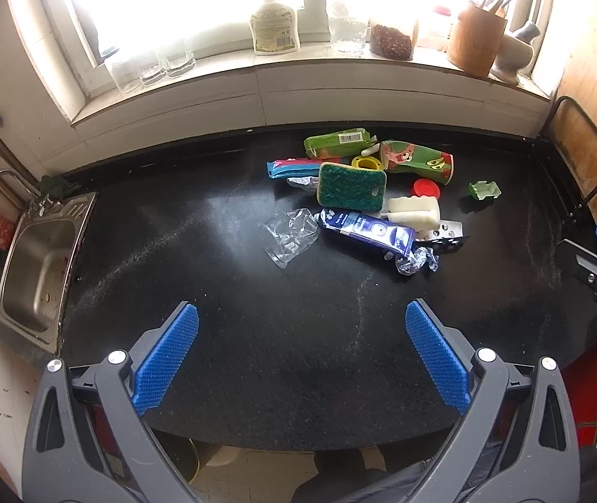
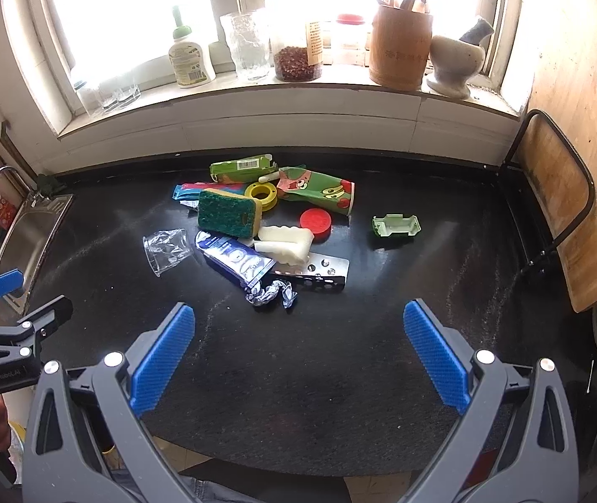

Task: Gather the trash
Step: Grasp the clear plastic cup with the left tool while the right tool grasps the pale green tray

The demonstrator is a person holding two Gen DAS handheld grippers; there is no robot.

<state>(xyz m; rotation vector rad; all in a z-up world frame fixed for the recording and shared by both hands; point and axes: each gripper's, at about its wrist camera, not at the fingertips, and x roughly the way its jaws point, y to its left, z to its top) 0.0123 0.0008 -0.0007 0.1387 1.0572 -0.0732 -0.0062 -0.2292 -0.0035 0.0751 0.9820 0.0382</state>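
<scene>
- My left gripper [image 1: 302, 352] hangs over the near edge of the black counter [image 1: 256, 335], its 2 blue pads spread wide with nothing between them.
- My right gripper [image 2: 298, 354] is the same: splayed, empty, low in its frame.
- The trash sits in 1 loose pile, centre to upper right of the left wrist view and centre of the right wrist view, so it lies ahead of both grippers and well apart from them.
- Nearest my right gripper is the crumpled foil wrapper [image 2: 271, 293], just above the gap between its pads; I judge the right arm better placed for it.
- The blue tube [image 2: 237, 262] lies touching that foil, its long axis running from upper left to lower right of the frame, its crimped end toward the foil.
- The crushed clear cup [image 1: 290, 237] is the leftmost piece, so I judge it falls to my left gripper; its rim points toward the lower left of the left view.
</scene>
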